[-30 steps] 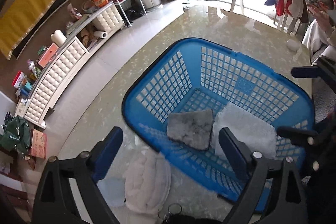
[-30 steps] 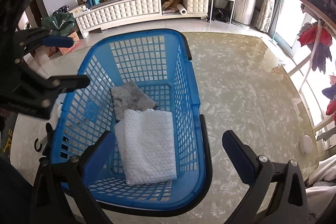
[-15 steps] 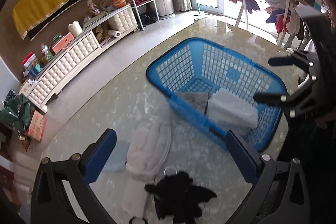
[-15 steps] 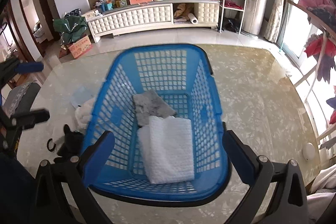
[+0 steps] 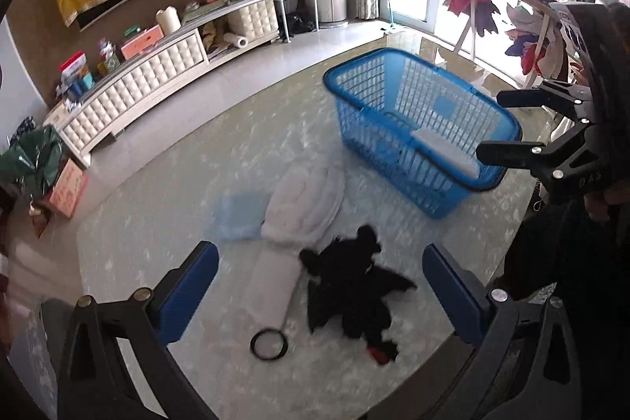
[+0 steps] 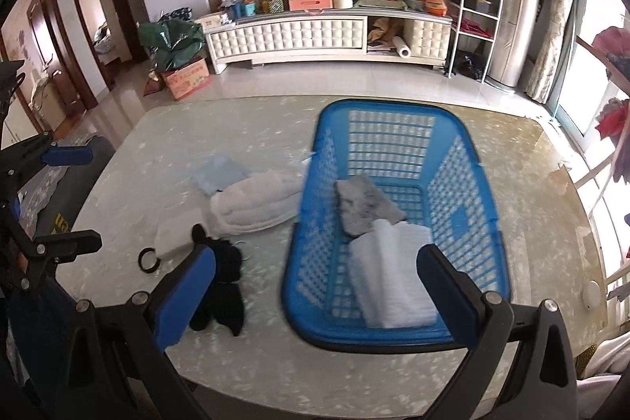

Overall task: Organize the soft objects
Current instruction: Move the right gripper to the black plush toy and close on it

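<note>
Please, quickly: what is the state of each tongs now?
Left tongs: open, holding nothing.
Right tongs: open, holding nothing.

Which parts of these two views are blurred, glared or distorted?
Left wrist: fisheye bends the room edges; the black plush toy and pale cloths are motion-smeared; windows behind the blue basket blow out. Right wrist: the basket's rim is streaked with blur; window glare washes the table on the right.
</note>
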The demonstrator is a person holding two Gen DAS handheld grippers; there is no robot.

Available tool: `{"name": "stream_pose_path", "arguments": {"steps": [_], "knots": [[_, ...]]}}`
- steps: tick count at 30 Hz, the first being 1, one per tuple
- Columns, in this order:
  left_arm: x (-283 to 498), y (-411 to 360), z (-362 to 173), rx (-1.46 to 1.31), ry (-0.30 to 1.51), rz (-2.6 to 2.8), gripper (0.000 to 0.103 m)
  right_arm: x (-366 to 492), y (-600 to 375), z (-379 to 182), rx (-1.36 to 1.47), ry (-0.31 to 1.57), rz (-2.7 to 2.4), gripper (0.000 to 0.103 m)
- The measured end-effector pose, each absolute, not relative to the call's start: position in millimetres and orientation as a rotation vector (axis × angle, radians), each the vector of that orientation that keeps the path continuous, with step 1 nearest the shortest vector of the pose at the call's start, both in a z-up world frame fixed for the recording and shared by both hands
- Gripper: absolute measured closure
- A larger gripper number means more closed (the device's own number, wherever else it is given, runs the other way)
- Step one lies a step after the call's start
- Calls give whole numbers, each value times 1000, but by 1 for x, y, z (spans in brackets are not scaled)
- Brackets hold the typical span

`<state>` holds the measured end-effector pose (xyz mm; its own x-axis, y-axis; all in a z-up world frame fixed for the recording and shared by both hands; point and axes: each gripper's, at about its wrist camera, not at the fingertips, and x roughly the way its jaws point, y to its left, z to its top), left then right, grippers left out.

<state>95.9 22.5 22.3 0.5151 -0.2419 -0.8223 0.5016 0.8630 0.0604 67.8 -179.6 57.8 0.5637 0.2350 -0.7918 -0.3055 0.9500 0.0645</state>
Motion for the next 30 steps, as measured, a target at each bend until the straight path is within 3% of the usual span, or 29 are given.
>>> {"name": "stream_pose_path", "arguments": {"steps": [30], "knots": [[84, 115, -66, 210, 1044, -407, 0, 77, -62, -13, -227, 1123, 427, 0]]}}
